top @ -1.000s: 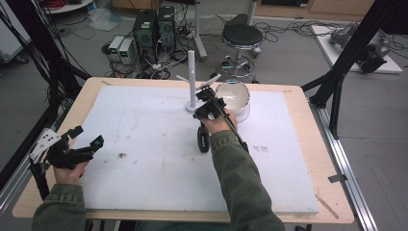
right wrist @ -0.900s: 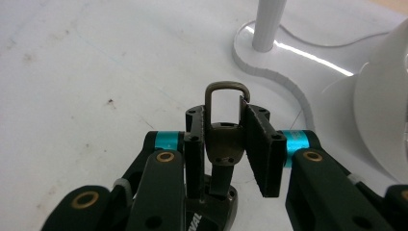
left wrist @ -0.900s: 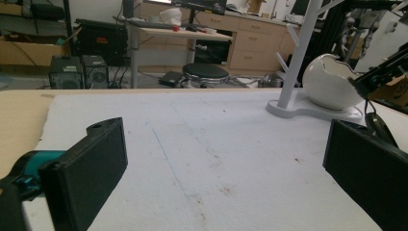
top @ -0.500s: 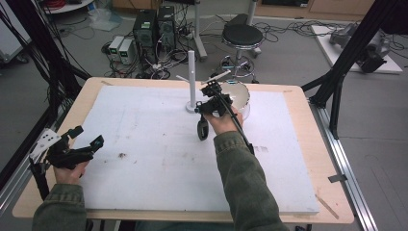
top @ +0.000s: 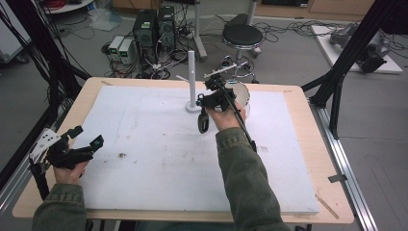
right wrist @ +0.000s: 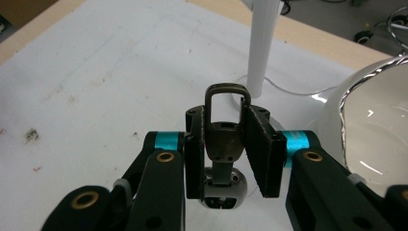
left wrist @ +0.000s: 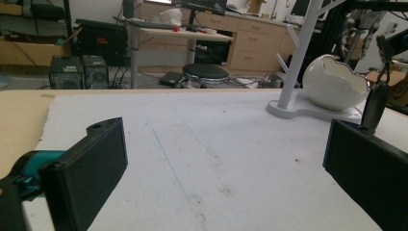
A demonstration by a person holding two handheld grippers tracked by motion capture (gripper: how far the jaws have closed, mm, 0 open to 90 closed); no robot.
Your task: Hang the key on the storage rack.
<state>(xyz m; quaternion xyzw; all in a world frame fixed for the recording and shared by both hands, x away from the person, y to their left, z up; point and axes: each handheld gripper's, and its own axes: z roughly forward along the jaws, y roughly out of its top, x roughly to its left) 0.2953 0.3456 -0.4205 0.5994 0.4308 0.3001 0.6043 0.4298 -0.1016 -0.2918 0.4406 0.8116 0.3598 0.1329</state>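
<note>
R hand-held gripper (top: 215, 96) clamped on dark metal-looped key fob (right wrist: 225, 139) | lifted since last sec, now beside white pegged stand (top: 192, 79) | prob hanging it next | L hand-held gripper (top: 79, 144) wide, idle

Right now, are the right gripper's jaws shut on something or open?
Shut on the key fob: in the right gripper view both black jaws of the right gripper press its sides, metal loop sticking out on top.
</note>
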